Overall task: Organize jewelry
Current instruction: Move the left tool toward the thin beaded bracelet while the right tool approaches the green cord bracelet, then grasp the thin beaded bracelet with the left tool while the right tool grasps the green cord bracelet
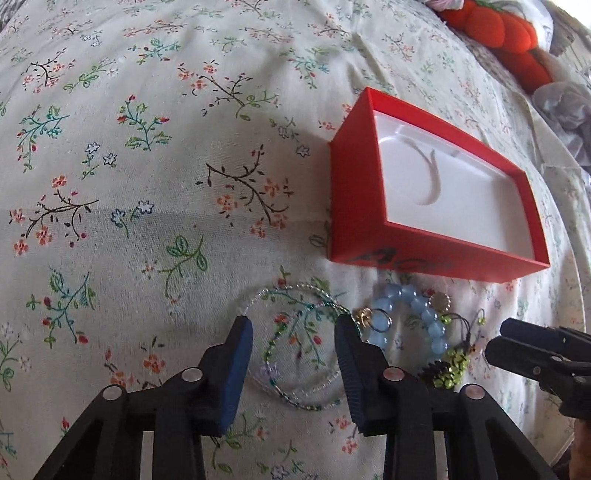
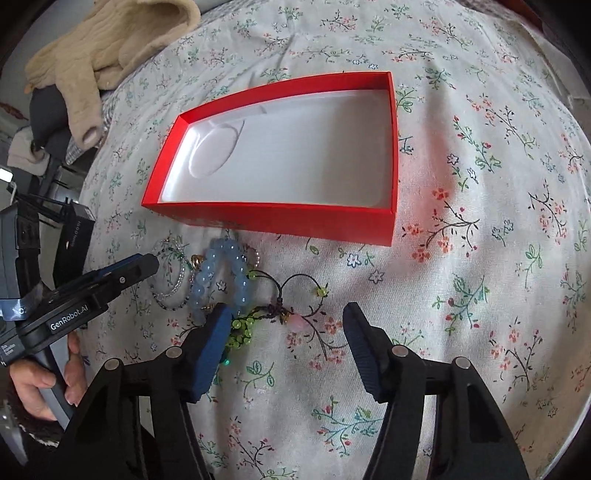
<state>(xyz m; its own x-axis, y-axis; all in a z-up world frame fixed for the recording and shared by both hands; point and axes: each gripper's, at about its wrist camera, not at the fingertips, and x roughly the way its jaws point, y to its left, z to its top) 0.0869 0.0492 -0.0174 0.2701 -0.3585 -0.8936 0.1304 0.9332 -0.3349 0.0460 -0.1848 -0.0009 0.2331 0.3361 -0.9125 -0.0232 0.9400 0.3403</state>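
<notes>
An open red box (image 1: 354,206) with a white moulded insert lies on a floral sheet (image 1: 110,184). In front of it the jewelry sits in a cluster. It holds a clear bead necklace (image 1: 303,287), a blue bead bracelet (image 1: 417,302), small rings (image 1: 364,315) and a dark cord bracelet with green beads (image 1: 452,365). My left gripper (image 1: 293,325) stands open over the necklace, whose loop lies between the fingers. My right gripper (image 2: 288,314) is open astride the cord bracelet (image 2: 240,328) and its pink bead (image 2: 298,322), with no pad pressing. The red box (image 2: 277,218) lies just beyond.
An orange plush (image 1: 498,29) and grey cloth (image 1: 565,110) lie beyond the box. A beige garment (image 2: 103,40) hangs at the bed's far left edge. A hand (image 2: 33,387) holds the left gripper (image 2: 147,266) near the necklace (image 2: 173,291).
</notes>
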